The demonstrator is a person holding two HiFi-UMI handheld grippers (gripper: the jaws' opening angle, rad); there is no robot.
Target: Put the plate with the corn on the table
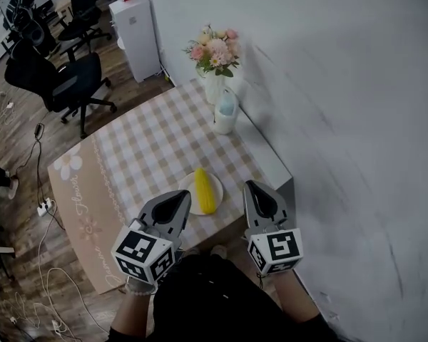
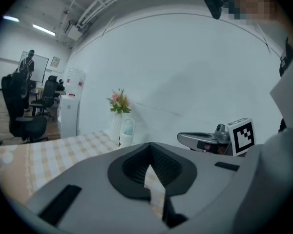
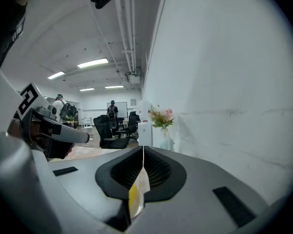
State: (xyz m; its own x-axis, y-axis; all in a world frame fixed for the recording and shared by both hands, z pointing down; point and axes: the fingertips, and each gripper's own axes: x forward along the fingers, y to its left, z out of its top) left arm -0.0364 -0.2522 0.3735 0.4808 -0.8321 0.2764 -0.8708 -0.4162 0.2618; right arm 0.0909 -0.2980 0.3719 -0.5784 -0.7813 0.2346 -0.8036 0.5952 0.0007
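Both closed and empty, the left hand-held gripper (image 1: 177, 202) and right hand-held gripper (image 1: 260, 195) must avoid the plate (image 1: 218, 184) — its corn (image 1: 205, 189) could roll.

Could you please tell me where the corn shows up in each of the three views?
Head view: the corn lies low centre, on the plate.
Left gripper view: not in it; only checked cloth shows through the gap.
Right gripper view: a yellow sliver low centre, seen past the shut fingers.
Shared landmark: the flowers.
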